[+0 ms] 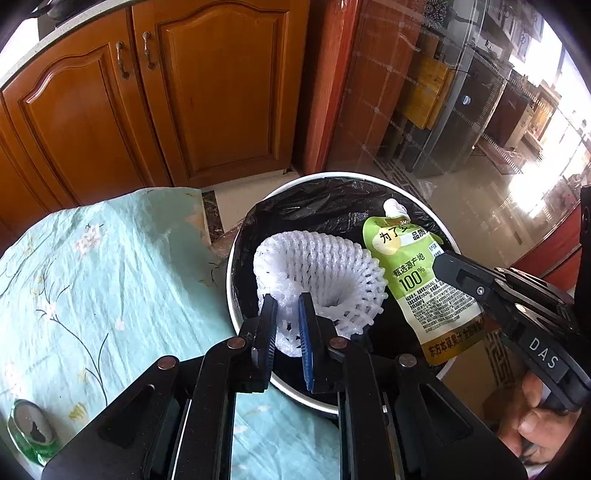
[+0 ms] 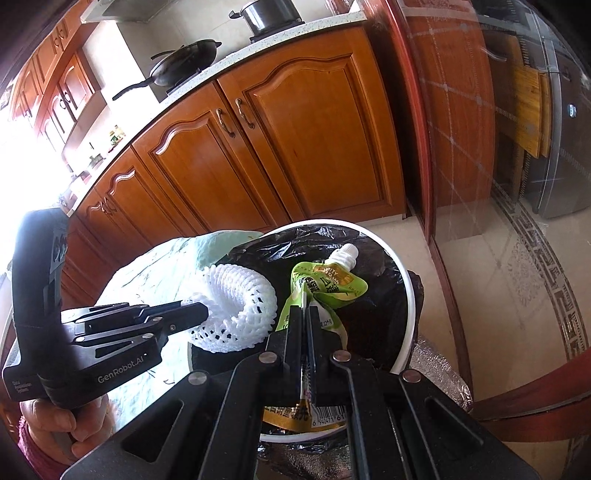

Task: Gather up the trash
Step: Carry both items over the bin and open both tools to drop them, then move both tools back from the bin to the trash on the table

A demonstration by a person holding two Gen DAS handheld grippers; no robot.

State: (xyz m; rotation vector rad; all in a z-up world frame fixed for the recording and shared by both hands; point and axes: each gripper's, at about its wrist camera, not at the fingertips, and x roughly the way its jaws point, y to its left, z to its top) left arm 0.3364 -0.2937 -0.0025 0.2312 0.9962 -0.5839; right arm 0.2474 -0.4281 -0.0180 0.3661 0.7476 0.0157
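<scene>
A: Labels first. Green juice pouch (image 1: 421, 284) reads "100%" plus Chinese print; a barcode shows at its bottom edge in the right wrist view. Right gripper (image 2: 306, 314) body says "DAS" in the left wrist view, left gripper (image 1: 288, 317) body says "GenRobot.AI" in the right wrist view.

B: Counts?

A: One pouch, one white foam fruit net (image 1: 321, 280), one green can (image 1: 31, 432), one white bin (image 1: 236, 258) with black liner (image 1: 317, 206). Two grippers, one hand on each.

B: Jaws?

A: Right ones are fully closed, pinching the pouch mid-body, spout end pointing to 12 o'clock over the bin. Left ones are nearly closed, a narrow gap, with the net's edge between the pads (image 1: 269, 325); contact looks light, net hangs over the bin mouth.

B: Where's everything else?

A: Can sits on the pale blue floral cloth (image 1: 92, 277) at 8 o'clock of the left wrist view, well apart from the bin. Wooden cabinets (image 1: 166, 103) at 12. Wok (image 2: 184, 62) and pot (image 2: 266, 14) on the counter, 11 to 12 o'clock in the right view. Left gripper body blocks the cloth at 9 there.
</scene>
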